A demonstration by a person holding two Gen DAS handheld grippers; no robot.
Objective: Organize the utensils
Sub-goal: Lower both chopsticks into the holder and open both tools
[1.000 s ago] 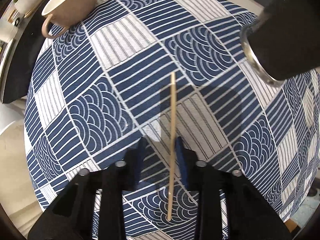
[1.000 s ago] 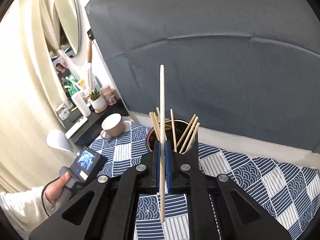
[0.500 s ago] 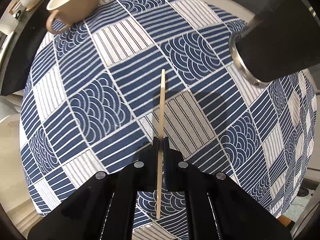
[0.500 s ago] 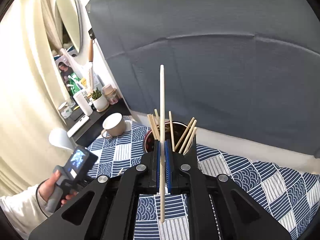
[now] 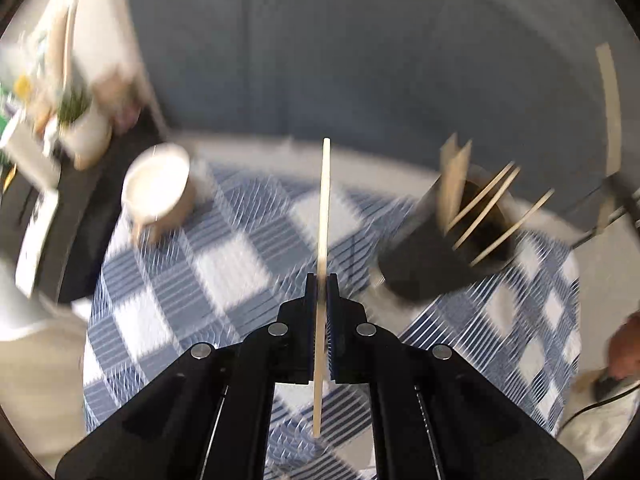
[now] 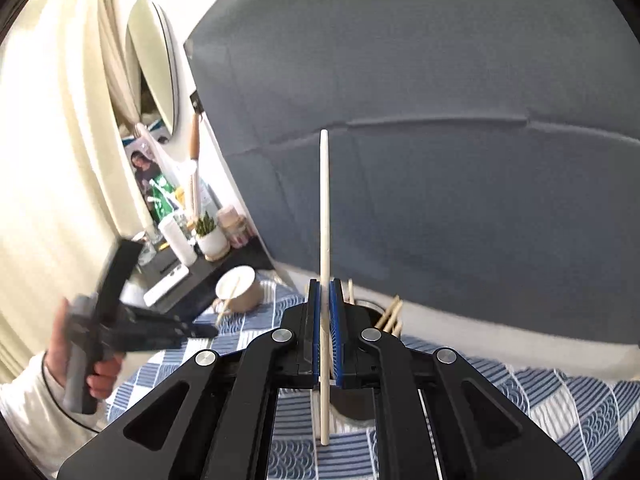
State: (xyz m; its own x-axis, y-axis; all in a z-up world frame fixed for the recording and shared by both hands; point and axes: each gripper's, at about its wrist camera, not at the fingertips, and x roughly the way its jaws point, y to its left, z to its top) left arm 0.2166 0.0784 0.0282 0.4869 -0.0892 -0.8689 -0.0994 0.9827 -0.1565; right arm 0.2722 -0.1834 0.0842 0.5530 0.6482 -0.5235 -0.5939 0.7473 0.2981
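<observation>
Pinching one chopstick each, two grippers are seen, so two chopsticks are held in all. One pale chopstick (image 5: 322,240) is squeezed between the pressed-together fingers of the left gripper (image 5: 320,280), and it is pointed up, off the cloth. A second pale chopstick (image 6: 325,280) is squeezed the same way by the right gripper (image 6: 325,286), with blue pads touching it on both sides.

One dark holder cup (image 5: 436,256) is stood on the blue and white checked tablecloth (image 5: 208,280), to the right of the left gripper. More chopsticks (image 5: 480,208) are leaned inside it; about five can be counted, but the picture is blurred, so the number is not sure. In the right wrist view the same cup (image 6: 358,408) is mostly hidden behind the gripper.

One tan mug (image 5: 158,192) is set near the far left edge of the cloth. One small potted plant (image 6: 208,236) is seen on a dark side shelf (image 6: 208,280), beside some bottles too small to count.
</observation>
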